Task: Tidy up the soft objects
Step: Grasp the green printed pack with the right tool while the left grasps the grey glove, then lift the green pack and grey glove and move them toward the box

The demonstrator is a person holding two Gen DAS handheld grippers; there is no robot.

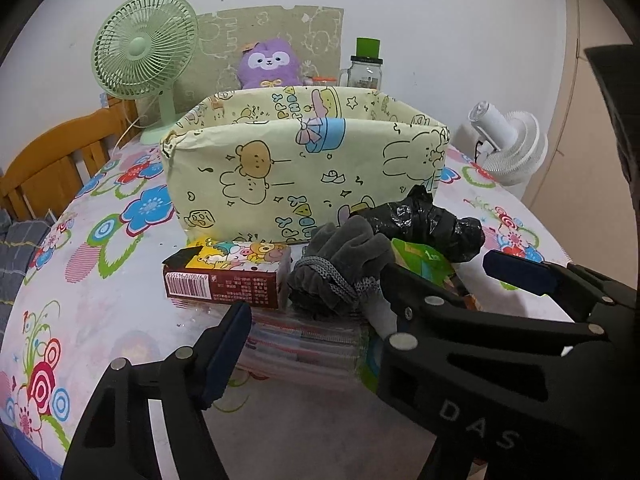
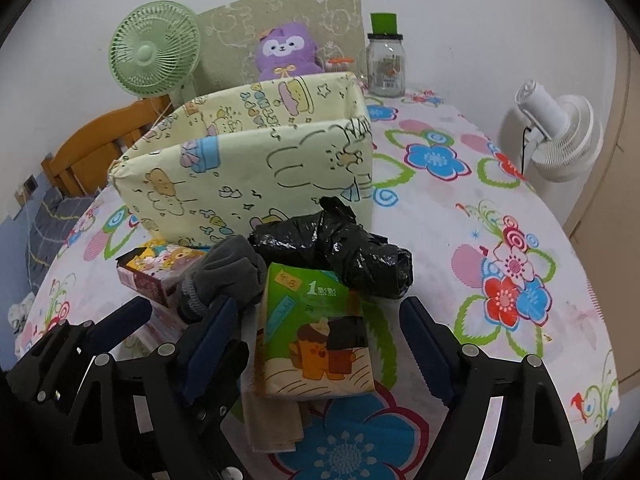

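A pile lies before the yellow cartoon-print fabric basket (image 1: 280,168) (image 2: 248,172): a grey glove (image 1: 340,264) (image 2: 228,268), a crumpled black plastic bag (image 1: 432,220) (image 2: 340,248), a green tissue pack (image 1: 424,260) (image 2: 316,332) and a brown cartoon box (image 1: 228,276) (image 2: 152,272). My left gripper (image 1: 316,304) is open over the glove, above a clear-wrapped stack of packs (image 1: 304,344). Its right finger is lost behind the right gripper's black finger. My right gripper (image 2: 320,308) is open astride the green pack, with neither pad touching it.
A purple plush (image 1: 268,64) (image 2: 286,52), a green fan (image 1: 144,52), and a glass jar (image 2: 386,64) stand behind the basket. A white fan (image 2: 560,136) stands at the table's right edge. A beige cloth (image 2: 272,420) lies under the green pack. A wooden frame (image 1: 60,160) stands left.
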